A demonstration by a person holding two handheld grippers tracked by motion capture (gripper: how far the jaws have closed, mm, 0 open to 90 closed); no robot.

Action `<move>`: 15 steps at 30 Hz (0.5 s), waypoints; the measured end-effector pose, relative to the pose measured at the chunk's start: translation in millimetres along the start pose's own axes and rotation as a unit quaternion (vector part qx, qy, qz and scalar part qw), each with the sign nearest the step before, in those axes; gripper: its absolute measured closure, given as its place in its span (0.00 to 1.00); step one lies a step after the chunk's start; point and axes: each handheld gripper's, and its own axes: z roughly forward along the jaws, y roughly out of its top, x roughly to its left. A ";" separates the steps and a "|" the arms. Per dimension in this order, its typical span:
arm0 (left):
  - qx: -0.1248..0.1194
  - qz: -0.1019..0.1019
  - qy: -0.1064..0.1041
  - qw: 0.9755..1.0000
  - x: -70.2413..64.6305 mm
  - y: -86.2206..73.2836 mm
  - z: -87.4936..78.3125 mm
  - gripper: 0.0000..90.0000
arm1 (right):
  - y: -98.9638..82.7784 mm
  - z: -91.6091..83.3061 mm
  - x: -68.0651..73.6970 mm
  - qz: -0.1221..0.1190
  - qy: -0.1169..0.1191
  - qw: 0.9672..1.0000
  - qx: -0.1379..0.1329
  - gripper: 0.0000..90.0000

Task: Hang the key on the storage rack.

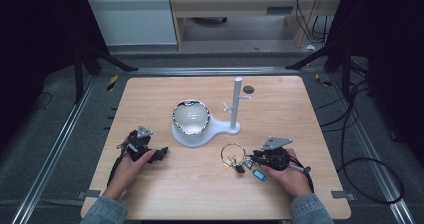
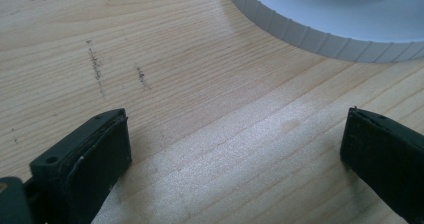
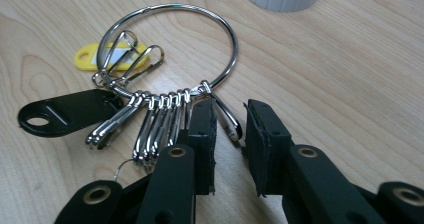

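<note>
Reaching low, right gripper (image 3: 230,134) straddles key ring (image 3: 220,29).

This looks like a lab or test room set up for recording. A pale wooden tabletop (image 1: 280,194) stands alone inside a frame of black metal struts (image 1: 107,59), with aluminium rails (image 1: 47,169) beside it on grey carpet. Loose black cables (image 1: 367,164) trail over the floor, and plain light wooden furniture (image 1: 240,6) lines the back wall.
</note>
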 end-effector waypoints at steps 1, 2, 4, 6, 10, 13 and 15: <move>0.000 0.000 0.000 1.000 0.0 0.0 0.0 0.00 | 0.2 0.0 0.7 0.000 0.001 1.000 0.001 0.82; 0.000 0.000 0.000 1.000 0.0 0.0 0.0 0.00 | 0.3 0.2 1.1 -0.001 0.002 1.000 0.001 0.83; 0.000 0.000 0.000 1.000 0.0 0.0 0.0 0.00 | 0.8 1.0 1.5 -0.004 0.003 1.000 0.000 0.83; 0.000 0.000 0.000 1.000 0.0 0.0 0.0 0.00 | 1.1 1.2 2.0 -0.004 0.003 1.000 0.000 0.83; 0.000 0.000 0.000 1.000 0.0 0.0 0.0 0.00 | 2.4 3.0 1.9 -0.004 0.003 1.000 0.000 0.86; 0.000 0.000 0.000 1.000 -0.1 0.1 0.1 0.00 | 2.9 4.6 1.4 -0.003 0.005 1.000 -0.004 0.90; 0.000 0.000 0.000 1.000 -0.1 0.1 0.1 0.00 | 3.0 5.1 1.1 -0.002 0.007 1.000 -0.005 0.90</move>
